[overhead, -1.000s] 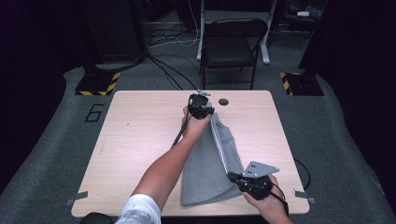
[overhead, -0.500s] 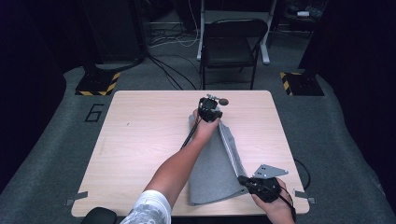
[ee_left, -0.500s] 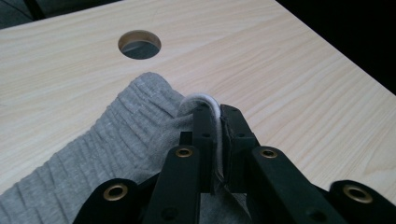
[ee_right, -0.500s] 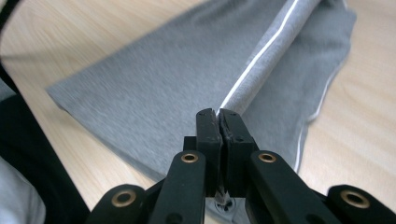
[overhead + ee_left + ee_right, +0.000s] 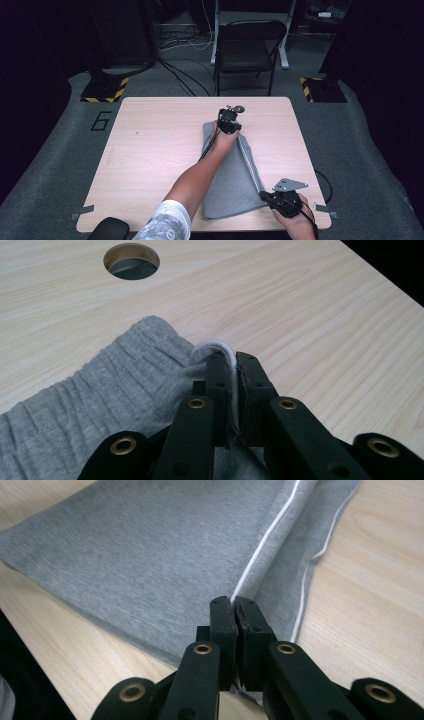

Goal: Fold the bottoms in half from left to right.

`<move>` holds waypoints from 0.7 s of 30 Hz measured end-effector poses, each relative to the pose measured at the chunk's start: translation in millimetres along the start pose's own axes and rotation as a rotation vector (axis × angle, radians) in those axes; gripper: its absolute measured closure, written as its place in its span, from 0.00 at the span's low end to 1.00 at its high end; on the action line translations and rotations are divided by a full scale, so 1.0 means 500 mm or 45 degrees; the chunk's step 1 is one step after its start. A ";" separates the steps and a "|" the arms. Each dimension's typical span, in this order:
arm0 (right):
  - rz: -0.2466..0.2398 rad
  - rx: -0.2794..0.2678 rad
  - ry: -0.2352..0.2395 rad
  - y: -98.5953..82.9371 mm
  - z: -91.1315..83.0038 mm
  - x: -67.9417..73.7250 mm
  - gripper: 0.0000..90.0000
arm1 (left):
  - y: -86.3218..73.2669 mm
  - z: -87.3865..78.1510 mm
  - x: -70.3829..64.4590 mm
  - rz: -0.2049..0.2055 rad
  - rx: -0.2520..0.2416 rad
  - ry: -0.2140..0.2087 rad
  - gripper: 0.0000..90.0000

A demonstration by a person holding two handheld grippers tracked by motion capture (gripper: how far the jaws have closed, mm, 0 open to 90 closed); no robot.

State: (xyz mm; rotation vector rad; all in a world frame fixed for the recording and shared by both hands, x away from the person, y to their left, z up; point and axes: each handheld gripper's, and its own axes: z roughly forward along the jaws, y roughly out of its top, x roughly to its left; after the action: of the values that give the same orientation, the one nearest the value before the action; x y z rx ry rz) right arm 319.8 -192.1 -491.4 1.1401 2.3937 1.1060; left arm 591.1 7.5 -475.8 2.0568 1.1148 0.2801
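Roughly halfway thru a fold, I'd say: the grey garment (image 5: 231, 172) lies on the right half of the desk (image 5: 150, 150) as a long narrow shape running near to far, w/ its right-hand edge lifted and doubled over toward the left, so one lengthwise fold looks mostly made but isn't laid flat yet. Left claw (image 5: 229, 121) is at the far end, jaws closed tight on the white-edged fabric by the elastic waistband (image 5: 125, 370), as the left claw view shows, w/ the round hole in the desk (image 5: 131, 261) just beyond it. Right claw (image 5: 284, 200) is at the near right corner, jaws pressed together on the garment's white-piped seam (image 5: 270, 540); the pinch itself sits low in the right claw view, so how much cloth is between them is hard to tell. What's left, by my guess: lay the edge down, let go, smooth, then prob. a crosswise fold, far end to near end. Vs. a second ago: the left claw has shifted right along the far end, the right claw has drawn back toward the near right corner, and the cloth has gone from a wide triangle to a narrower, straighter strip.
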 end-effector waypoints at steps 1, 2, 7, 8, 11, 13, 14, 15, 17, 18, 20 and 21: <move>0.005 0.002 0.000 -0.002 0.001 -0.003 0.97 | 0.000 0.002 -0.001 -0.006 -0.002 0.003 0.95; 0.018 0.007 -0.006 -0.004 0.002 -0.003 0.97 | -0.001 0.003 -0.002 -0.012 -0.005 0.004 0.95; 0.014 0.024 -0.036 -0.010 0.007 -0.001 0.96 | -0.004 0.011 -0.005 -0.005 0.004 -0.026 0.93; 0.002 0.028 -0.043 -0.011 0.008 -0.001 0.96 | -0.005 0.012 -0.005 -0.004 0.007 -0.035 0.91; 0.009 0.054 -0.065 -0.017 0.011 -0.003 0.95 | -0.006 0.009 -0.004 0.007 0.011 -0.039 0.81; 0.017 0.067 -0.080 -0.020 0.012 -0.007 0.94 | -0.006 0.003 0.000 0.001 0.010 -0.045 0.78; 0.024 0.057 -0.077 -0.021 0.012 -0.009 0.94 | -0.006 0.000 0.002 -0.002 -0.003 -0.040 0.78; 0.042 0.059 -0.078 -0.022 0.009 -0.012 0.94 | -0.007 -0.002 0.003 -0.006 -0.004 -0.045 0.77; 0.050 0.051 -0.082 -0.022 0.005 -0.016 0.95 | -0.008 -0.005 0.006 -0.008 -0.008 -0.046 0.75; 0.069 0.050 -0.084 -0.021 0.004 -0.016 0.96 | -0.009 -0.005 0.007 -0.003 -0.012 -0.042 0.74; 0.062 0.050 -0.097 -0.023 0.002 -0.019 0.96 | -0.009 -0.008 0.008 -0.014 -0.021 -0.047 0.70; 0.071 0.050 -0.096 -0.023 0.002 -0.020 0.96 | -0.009 -0.010 0.008 -0.019 -0.029 -0.045 0.69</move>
State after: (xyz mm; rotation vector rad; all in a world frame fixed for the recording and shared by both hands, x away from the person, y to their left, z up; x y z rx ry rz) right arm 320.3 -203.9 -501.4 1.2454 2.3492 1.0180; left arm 588.2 14.8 -476.1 2.0252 1.1005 0.2474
